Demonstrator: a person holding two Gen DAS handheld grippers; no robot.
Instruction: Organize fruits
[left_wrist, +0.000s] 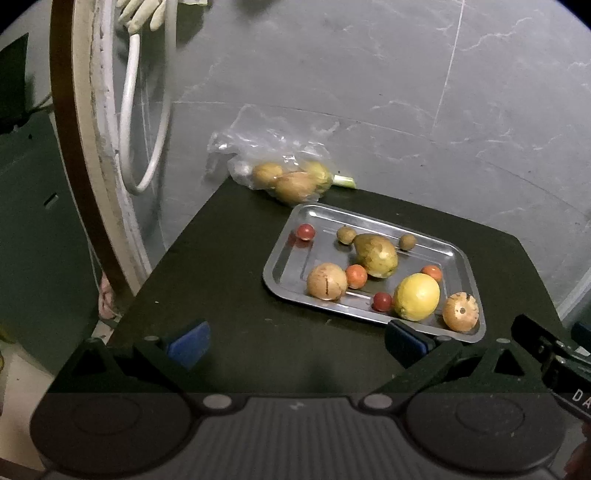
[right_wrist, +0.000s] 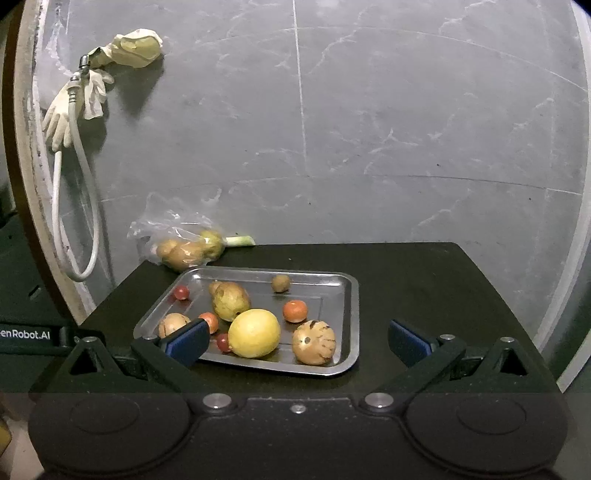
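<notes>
A steel tray (left_wrist: 284, 254) (right_wrist: 349, 291) lies on the dark table and holds several fruits. Among them are a yellow lemon (left_wrist: 416, 296) (right_wrist: 254, 333), a greenish pear (left_wrist: 376, 254) (right_wrist: 231, 300), two striped tan melons (left_wrist: 460, 311) (right_wrist: 314, 342), small orange fruits (left_wrist: 356, 276) (right_wrist: 295, 310) and red cherry tomatoes (left_wrist: 306, 232) (right_wrist: 181, 292). My left gripper (left_wrist: 299, 345) hovers open before the tray's near edge, holding nothing. My right gripper (right_wrist: 299, 341) is also open and empty, its left pad (right_wrist: 186, 341) overlapping the tray's near left corner.
A clear plastic bag of brownish fruits (left_wrist: 291, 179) (right_wrist: 184, 251) lies at the table's back left, a green stalk (left_wrist: 343, 181) beside it. A white hose (left_wrist: 129, 122) (right_wrist: 64, 206) and rubber gloves (right_wrist: 59, 114) hang on the grey tiled wall. The other gripper's body (left_wrist: 554, 358) shows at right.
</notes>
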